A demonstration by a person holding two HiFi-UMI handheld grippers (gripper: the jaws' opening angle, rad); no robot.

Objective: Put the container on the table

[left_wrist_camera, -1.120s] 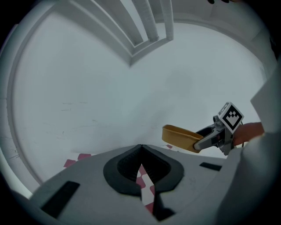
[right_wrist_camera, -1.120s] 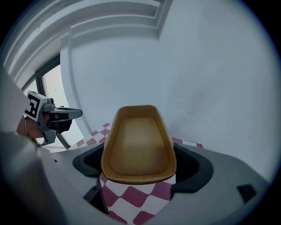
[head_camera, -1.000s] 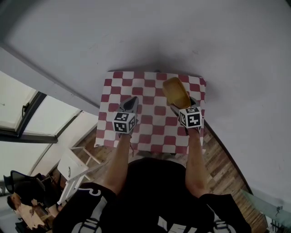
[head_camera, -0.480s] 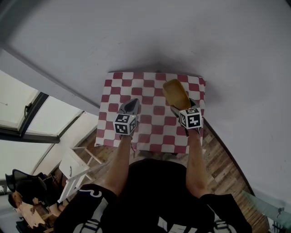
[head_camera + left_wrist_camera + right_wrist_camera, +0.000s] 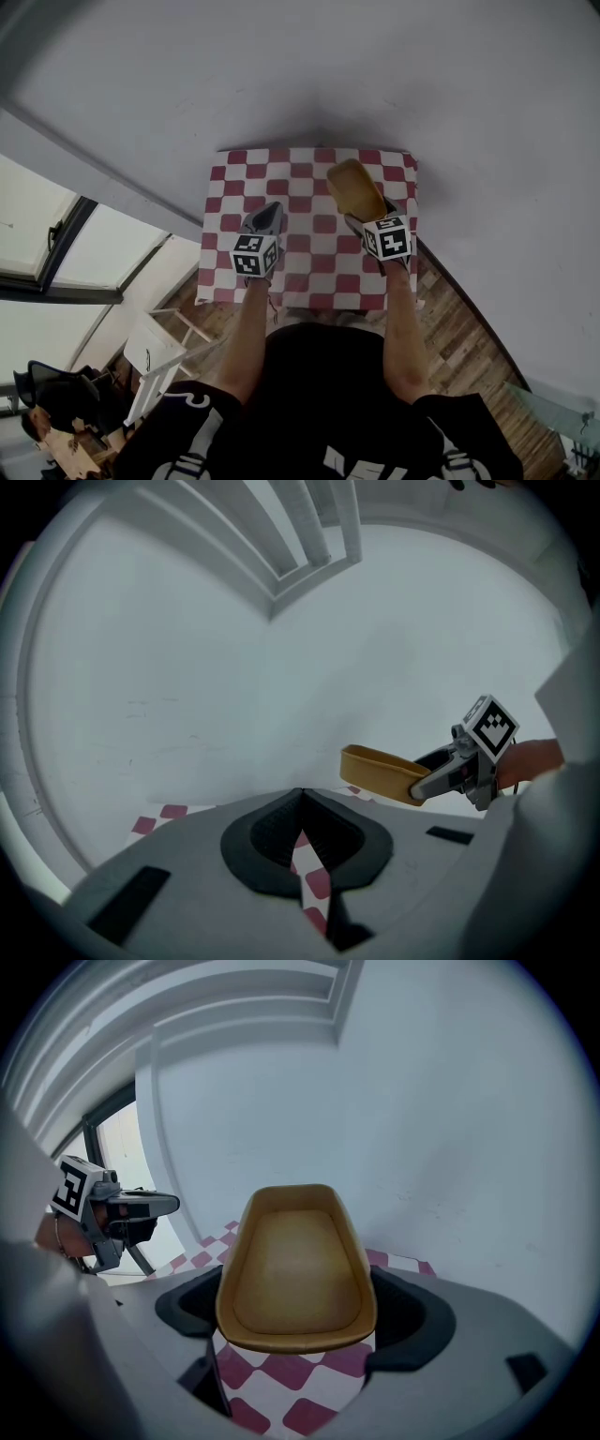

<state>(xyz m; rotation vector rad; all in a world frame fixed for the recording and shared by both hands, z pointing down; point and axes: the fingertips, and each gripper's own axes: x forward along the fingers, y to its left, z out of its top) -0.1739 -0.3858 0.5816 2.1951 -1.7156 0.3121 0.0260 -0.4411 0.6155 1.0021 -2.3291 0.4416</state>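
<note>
right tongs [image 5: 298,1314]: clamped wide across the near end of the yellow container [image 5: 295,1260], open side up, likely to carry it level | place: aloft over the far right of the checkered tabletop [image 5: 314,281], not yet set down | left tongs [image 5: 300,829]: closed, empty, hovering at left, clear of the drop spot

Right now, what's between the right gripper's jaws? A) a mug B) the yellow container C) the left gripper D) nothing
B: the container sits clamped between the jaws of the right gripper, held clear of the table.
</note>
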